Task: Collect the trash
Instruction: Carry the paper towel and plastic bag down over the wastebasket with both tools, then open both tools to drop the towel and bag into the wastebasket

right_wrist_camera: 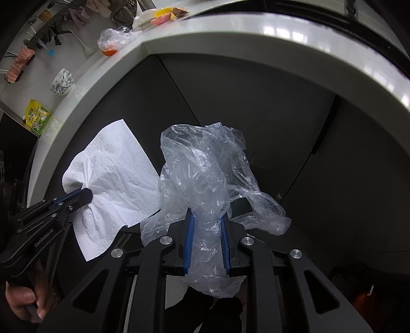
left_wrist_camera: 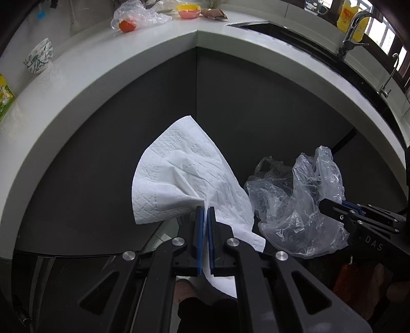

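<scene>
My left gripper (left_wrist_camera: 205,212) is shut on a white embossed paper napkin (left_wrist_camera: 179,176), held in the air in front of the dark cabinet doors below the counter. The napkin also shows in the right wrist view (right_wrist_camera: 112,174), with the left gripper (right_wrist_camera: 88,196) pinching its edge. My right gripper (right_wrist_camera: 206,220) holds a crumpled clear plastic bag (right_wrist_camera: 202,169) between its blue pads; the jaws stand partly apart around the bunched plastic. The bag (left_wrist_camera: 297,205) and right gripper (left_wrist_camera: 323,205) also show in the left wrist view, to the right of the napkin.
A white L-shaped counter (left_wrist_camera: 143,53) curves above. On it lie a plastic bag with an orange fruit (left_wrist_camera: 128,20), a patterned bowl (left_wrist_camera: 38,59), a yellow-pink bowl (left_wrist_camera: 188,10), a brown packet (left_wrist_camera: 214,14) and a green packet (right_wrist_camera: 37,116). A sink (left_wrist_camera: 276,29) and tap (left_wrist_camera: 353,28) are at the right.
</scene>
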`<state>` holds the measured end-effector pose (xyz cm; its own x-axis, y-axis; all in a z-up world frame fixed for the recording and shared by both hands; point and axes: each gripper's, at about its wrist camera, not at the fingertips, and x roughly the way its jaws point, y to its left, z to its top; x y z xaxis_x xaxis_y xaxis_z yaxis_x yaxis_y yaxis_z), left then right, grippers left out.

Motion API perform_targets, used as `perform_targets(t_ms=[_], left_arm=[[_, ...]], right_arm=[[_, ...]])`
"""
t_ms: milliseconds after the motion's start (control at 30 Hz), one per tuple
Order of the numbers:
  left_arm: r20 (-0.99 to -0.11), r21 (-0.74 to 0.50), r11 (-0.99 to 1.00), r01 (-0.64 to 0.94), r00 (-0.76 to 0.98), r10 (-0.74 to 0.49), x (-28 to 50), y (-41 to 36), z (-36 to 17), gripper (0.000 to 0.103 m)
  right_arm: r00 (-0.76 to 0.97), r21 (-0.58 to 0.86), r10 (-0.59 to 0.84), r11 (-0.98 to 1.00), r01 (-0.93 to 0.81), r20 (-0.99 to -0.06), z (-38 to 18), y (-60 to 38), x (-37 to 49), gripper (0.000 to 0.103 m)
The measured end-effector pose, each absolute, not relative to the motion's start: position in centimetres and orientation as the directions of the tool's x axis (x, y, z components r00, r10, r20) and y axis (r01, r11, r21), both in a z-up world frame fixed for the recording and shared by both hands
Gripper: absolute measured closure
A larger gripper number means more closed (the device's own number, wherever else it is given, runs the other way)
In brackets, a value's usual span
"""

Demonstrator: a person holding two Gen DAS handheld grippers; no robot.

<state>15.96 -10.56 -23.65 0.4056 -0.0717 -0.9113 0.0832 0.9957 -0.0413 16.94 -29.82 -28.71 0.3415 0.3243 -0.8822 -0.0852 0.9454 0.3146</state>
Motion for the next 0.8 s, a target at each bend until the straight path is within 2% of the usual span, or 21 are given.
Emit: perform_targets(t_ms=[500,667,800], left_arm=[[-0.951,-0.035,0.977,0.208,0.292,-0.097,20.6,-8.7,-50.0,0.098],[-0.959,-0.037,0.970,0.240,0.264,-0.102,22.2,-8.7,-56.8,0.098],[-0.965,-0.026,0.968,0.251,0.245,-0.090,22.9,-9.2,-59.9,0.094]], right_arm=[[0.225,0.316,0.302,0.948,0.030,-0.926,-57.1,-26.0,23.4,0.085],[0.199,0.317,0.297,0.945,0.077,-0.934,-64.1,-25.5,24.9,0.085],[0.181,0.325,0.302,0.939,0.114,-0.936,-67.1,-25.4,26.6,0.084]])
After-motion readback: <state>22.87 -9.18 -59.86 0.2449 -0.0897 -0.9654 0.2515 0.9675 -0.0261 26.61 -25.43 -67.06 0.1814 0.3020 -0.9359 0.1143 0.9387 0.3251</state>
